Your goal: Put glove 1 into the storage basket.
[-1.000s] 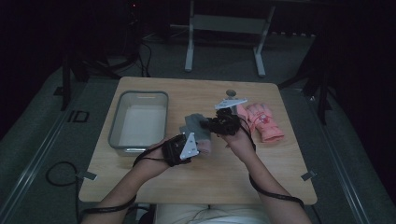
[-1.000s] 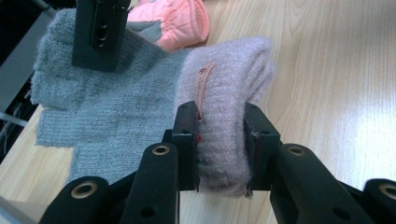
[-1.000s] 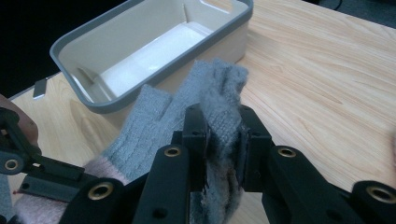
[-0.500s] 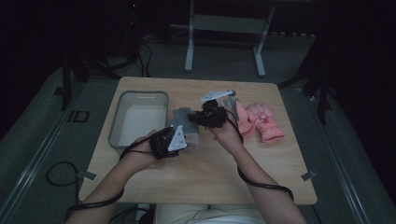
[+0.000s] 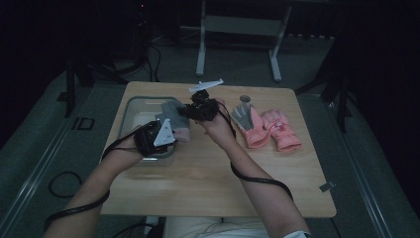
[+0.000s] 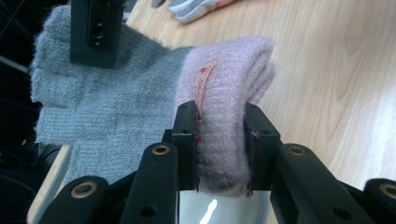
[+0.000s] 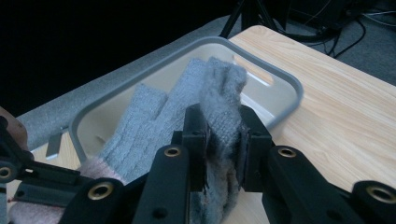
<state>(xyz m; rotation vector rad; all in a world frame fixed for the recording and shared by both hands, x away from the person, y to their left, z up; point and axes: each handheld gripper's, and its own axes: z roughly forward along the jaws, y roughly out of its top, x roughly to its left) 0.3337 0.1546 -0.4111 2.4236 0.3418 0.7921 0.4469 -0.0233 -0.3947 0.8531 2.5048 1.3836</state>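
knitted glove (image 5: 174, 119), grey with a pale pink cuff, hangs stretched between my two grippers, above the near right corner of the grey tub (image 5: 130, 106) at the table's left. left gripper (image 6: 219, 140) is clenched on the folded pink cuff; a small label shows at the cuff beside one pad. right gripper (image 7: 223, 140) is clenched on the grey finger end, bunched between its pads, with the other fingers hanging toward the tub below. in the high view the left gripper (image 5: 166, 134) sits nearer me, the right gripper (image 5: 190, 110) farther. pair of pink gloves (image 5: 267, 128) lies flat on the wooden table (image 5: 208, 183), well to the right.
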